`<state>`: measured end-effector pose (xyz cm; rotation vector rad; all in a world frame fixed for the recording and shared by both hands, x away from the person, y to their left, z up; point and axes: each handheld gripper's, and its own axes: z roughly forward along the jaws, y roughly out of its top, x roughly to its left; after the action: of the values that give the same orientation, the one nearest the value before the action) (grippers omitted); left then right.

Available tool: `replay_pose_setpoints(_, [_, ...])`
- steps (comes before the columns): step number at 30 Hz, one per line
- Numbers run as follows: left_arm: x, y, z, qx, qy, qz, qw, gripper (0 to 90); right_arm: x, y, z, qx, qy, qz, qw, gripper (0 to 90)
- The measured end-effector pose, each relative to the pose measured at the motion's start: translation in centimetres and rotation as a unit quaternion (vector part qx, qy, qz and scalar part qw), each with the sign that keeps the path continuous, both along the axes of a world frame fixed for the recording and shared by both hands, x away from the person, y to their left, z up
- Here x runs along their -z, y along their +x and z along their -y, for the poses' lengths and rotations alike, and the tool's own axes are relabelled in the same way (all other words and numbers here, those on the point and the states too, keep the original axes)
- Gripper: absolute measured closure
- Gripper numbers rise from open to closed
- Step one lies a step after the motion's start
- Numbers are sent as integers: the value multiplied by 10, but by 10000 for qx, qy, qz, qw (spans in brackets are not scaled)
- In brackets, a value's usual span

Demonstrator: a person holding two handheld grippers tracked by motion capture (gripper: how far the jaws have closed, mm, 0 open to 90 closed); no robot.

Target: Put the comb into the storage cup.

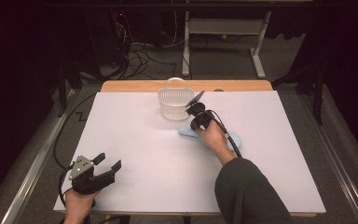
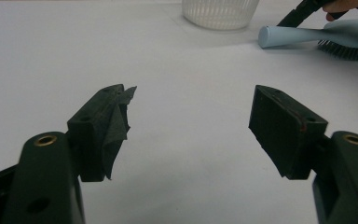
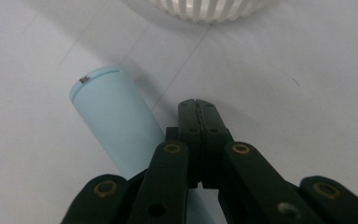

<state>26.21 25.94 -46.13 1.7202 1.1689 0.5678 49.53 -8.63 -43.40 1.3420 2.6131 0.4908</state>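
A single pale blue plastic hairbrush (image 1: 214,135) lies flat on the white table sheet (image 1: 135,154), right of the table's middle and just in front of the basket. Its long axis runs roughly across the table, with the rounded handle end pointing toward the person's left side and the broader head with its dark bristles (image 2: 349,49) toward the right; in the left gripper view the bristles face sideways, toward that camera. The right gripper (image 1: 196,112) hovers just above the handle, the hand (image 1: 213,136) behind it covering the brush's middle in the high view. Its two black jaws are pressed flat together with nothing between them, and in the right gripper view they sit beside and slightly above the handle's blunt end (image 3: 103,109), not clamped on it; whether they touch the handle I cannot tell. Just beyond the brush stands one white slotted plastic basket (image 1: 175,103) with an arched handle, upright, near the far edge of the sheet. Well apart, at the near left corner, the left gripper (image 1: 107,166) rests in the person's left hand (image 1: 78,201), its jaws held fairly wide and holding nothing; a frayed dark lining hangs loose on one of its pads (image 2: 114,126). So: one brush, one basket, two grippers.
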Motion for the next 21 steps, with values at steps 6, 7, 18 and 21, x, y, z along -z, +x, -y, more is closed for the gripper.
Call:
replay_pose_setpoints(6, [0,0,0,-1,-6,-10,10000,289,1,-6,-1,-121,48,0,9999,900])
replay_pose_setpoints(7, [0,0,0,-1,-6,-10,10000,289,1,-8,-2,-114,69,-6,9999,900])
replay_pose_setpoints(18, [0,0,0,-20,15,13,10000,288,2,-23,-2,-302,126,-8,9995,900])
replay_pose_setpoints(21, [0,0,0,-21,15,6,10000,288,2,-27,-1,-317,158,-23,9994,900])
